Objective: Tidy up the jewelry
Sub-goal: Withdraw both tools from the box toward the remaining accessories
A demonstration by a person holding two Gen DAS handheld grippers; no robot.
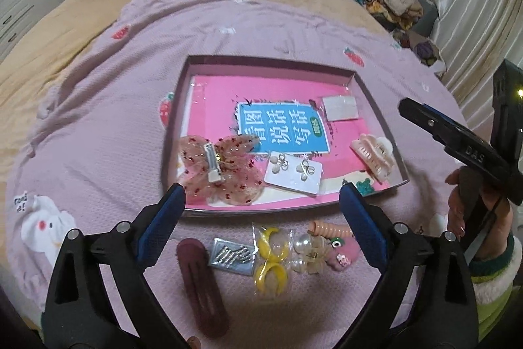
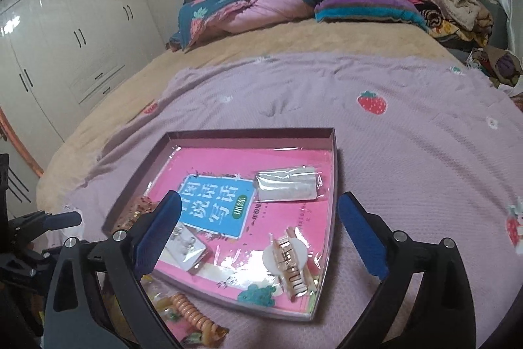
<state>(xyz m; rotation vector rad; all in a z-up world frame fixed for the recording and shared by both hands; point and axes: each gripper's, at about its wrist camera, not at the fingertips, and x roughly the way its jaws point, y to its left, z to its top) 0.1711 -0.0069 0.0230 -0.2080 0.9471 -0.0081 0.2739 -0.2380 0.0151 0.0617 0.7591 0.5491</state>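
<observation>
A shallow tray point(image 1: 380, 107) with a pink book cover inside lies on the lilac blanket. In it are a pink mesh bow clip point(image 1: 219, 174), an earring card point(image 1: 294, 174), a pink claw clip point(image 1: 374, 157) and a small packet point(image 1: 340, 107). In front of the tray lie a maroon snap clip point(image 1: 201, 278), a silver hairpin packet point(image 1: 232, 255), yellow clips point(image 1: 271, 262), pearl pieces point(image 1: 305, 254) and an orange spiral tie point(image 1: 328, 228). My left gripper point(image 1: 261, 201) is open and empty above these. My right gripper point(image 2: 258, 218) is open and empty over the tray point(image 2: 248, 133), near the claw clip point(image 2: 292, 264).
The blanket point(image 2: 408, 152) covers a tan bed. Folded quilts point(image 2: 248, 10) and a clothes pile point(image 2: 451, 8) lie at the headboard. A white wardrobe point(image 2: 65, 38) stands left. The right gripper's body point(image 1: 464, 146) and the hand holding it show at the right of the left wrist view.
</observation>
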